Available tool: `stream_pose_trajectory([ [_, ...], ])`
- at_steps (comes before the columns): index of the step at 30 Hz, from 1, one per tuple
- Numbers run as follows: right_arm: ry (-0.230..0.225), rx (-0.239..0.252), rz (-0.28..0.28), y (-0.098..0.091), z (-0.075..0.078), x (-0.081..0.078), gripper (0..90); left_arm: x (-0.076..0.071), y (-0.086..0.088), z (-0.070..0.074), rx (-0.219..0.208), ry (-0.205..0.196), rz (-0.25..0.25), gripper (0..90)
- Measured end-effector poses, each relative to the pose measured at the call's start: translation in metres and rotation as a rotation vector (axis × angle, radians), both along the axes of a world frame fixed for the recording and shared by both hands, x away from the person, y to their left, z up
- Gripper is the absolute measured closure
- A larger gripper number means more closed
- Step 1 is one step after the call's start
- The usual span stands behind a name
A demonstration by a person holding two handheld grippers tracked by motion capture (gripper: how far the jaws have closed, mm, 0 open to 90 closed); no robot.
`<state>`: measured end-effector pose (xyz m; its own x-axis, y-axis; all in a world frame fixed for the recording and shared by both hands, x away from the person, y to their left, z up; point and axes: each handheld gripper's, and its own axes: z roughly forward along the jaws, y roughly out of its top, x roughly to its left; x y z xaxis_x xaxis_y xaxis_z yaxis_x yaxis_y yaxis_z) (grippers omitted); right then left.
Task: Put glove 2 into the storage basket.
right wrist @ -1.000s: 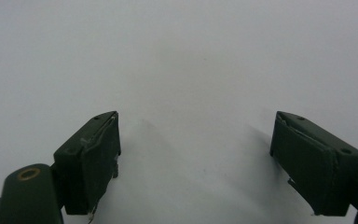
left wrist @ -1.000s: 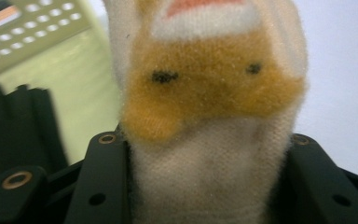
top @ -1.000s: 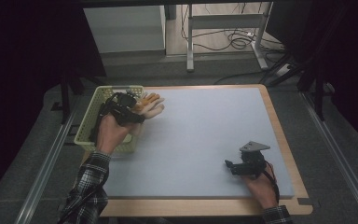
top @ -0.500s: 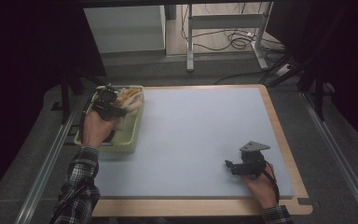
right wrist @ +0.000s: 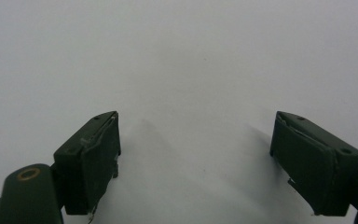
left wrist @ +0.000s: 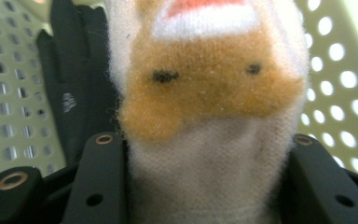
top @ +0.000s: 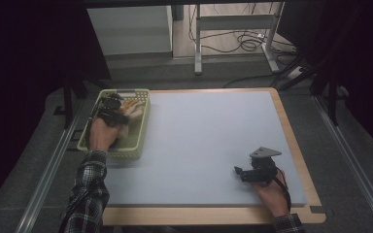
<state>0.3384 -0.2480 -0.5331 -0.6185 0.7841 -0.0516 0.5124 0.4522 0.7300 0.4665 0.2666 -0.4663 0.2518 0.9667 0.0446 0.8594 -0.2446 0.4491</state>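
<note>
While clamped: cream-and-tan fuzzy sock (left wrist: 209, 116).

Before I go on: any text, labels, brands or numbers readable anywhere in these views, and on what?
None can be read.
The sock clamped in the left gripper bears only a tan, white and red pattern with two dark marks, no letters.
The green basket has holes in its walls but no label.
The right gripper, open over the blue-grey mat, has bare jaws, no marking.
</note>
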Motion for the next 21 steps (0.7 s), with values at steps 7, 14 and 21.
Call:
stream_pose_trajectory([
  [7,-0.001,0.0,0.001,0.0,0.0,0.0,15.7,0.016,-0.019,-0.02,0.018,0.056,-0.024,51.3],
  [14,-0.001,0.0,0.001,0.0,0.0,0.0,15.7,0.025,-0.023,-0.036,-0.051,0.143,-0.061,42.4],
  [21,-0.001,0.0,0.001,0.0,0.0,0.0,15.7,0.016,-0.011,-0.028,-0.089,0.126,-0.065,17.0],
])
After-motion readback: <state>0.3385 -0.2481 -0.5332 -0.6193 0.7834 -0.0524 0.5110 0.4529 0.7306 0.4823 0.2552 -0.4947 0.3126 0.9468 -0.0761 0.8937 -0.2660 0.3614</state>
